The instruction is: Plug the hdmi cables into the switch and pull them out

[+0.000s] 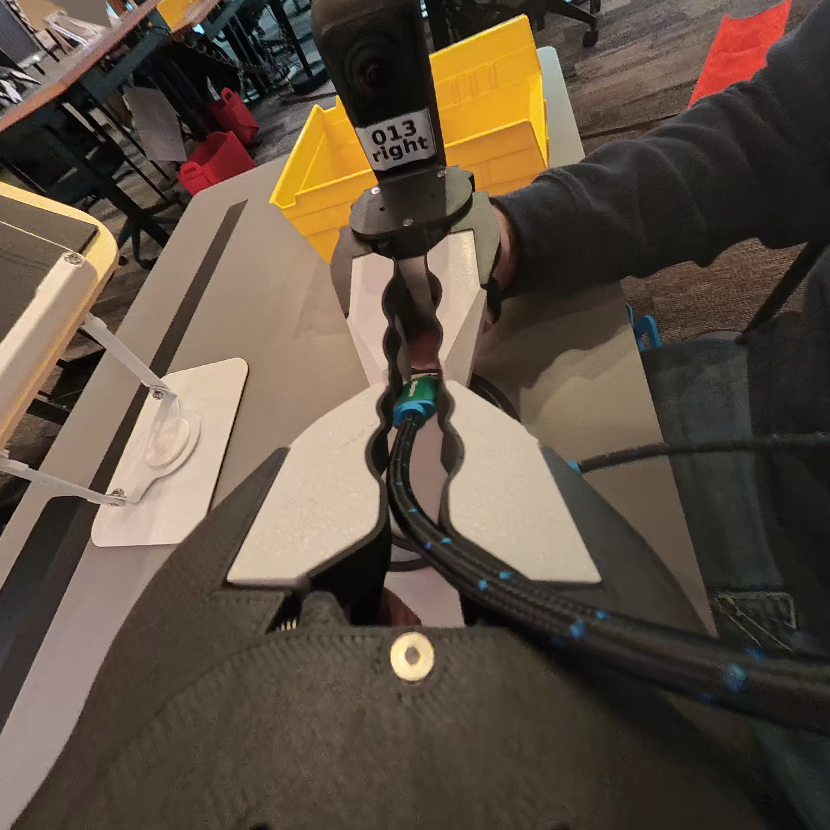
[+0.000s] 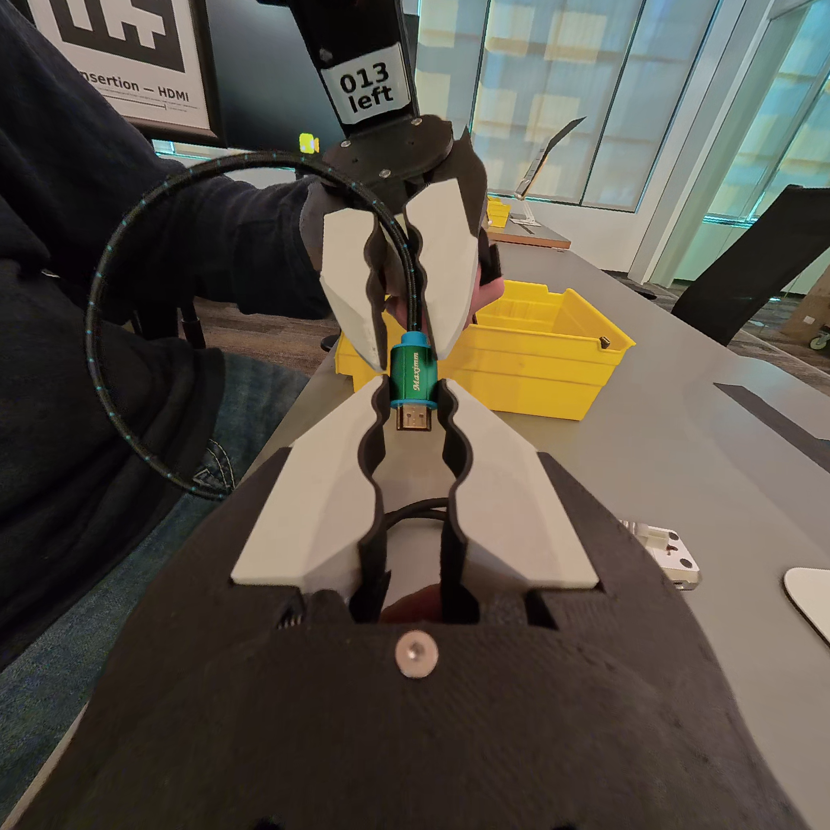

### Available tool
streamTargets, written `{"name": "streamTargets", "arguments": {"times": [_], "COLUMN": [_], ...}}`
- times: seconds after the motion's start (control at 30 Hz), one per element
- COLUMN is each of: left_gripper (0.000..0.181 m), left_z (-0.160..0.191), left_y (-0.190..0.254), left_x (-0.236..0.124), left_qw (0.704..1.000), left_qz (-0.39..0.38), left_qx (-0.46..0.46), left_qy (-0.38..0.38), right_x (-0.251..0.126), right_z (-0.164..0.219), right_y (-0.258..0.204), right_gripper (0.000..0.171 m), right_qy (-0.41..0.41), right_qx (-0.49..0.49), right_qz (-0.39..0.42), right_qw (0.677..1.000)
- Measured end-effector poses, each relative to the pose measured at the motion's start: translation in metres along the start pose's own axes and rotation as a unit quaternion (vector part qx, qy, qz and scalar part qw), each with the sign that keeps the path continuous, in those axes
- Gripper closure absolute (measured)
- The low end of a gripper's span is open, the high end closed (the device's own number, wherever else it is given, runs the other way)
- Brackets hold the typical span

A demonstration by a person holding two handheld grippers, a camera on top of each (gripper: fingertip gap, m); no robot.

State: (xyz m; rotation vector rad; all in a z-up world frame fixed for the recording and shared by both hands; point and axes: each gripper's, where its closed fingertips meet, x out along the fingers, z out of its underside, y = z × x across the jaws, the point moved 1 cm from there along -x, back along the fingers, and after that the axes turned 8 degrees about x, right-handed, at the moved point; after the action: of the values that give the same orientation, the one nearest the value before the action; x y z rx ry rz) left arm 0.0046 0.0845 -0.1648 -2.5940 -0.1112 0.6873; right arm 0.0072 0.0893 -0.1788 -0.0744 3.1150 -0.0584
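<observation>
Green HDMI plug (image 2: pixel 413 381) held in air above table's near edge (image 2: pixel 673 471), gold tip bare. Left gripper (image 2: pixel 406 357) and right gripper (image 2: pixel 413 390) meet tip to tip, both apparently clamped on plug. Braided cable (image 1: pixel 404 485) trails back through left fingers (image 1: pixel 323 494). Yellow bin (image 2: pixel 539 359) beyond.

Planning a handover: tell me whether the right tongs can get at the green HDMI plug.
Probably yes. The green HDMI plug sits between the tips of the right tongs, with nothing in between; the left tongs grip it only at its cable end.
</observation>
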Motion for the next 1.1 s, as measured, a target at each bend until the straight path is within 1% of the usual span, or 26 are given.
{"name": "streamTargets", "arguments": {"times": [0.07,0.27,1.1], "left_gripper": [0.161,0.163,0.162], "left_z": [0.0014,0.0021,0.002], "left_y": [0.0012,-0.0001,-0.0021], "left_x": [0.0005,0.0016,0.0023], "left_qw": [1.0,1.0,0.998], "left_qz": [0.003,0.001,0.006], "left_qx": [0.0,-0.008,-0.066], "left_qy": [-0.004,-0.011,-0.003], "right_x": [-0.0012,-0.0015,-0.0018], "right_z": [-0.0007,0.0001,0.0005], "right_y": [-0.0001,0.0003,0.0023], "right_gripper": [0.153,0.153,0.153], "right_qy": [0.002,-0.001,-0.004], "right_qx": [0.0,-0.005,-0.048], "right_qz": [-0.001,0.003,0.033], "right_qw": [1.0,1.0,0.998]}}
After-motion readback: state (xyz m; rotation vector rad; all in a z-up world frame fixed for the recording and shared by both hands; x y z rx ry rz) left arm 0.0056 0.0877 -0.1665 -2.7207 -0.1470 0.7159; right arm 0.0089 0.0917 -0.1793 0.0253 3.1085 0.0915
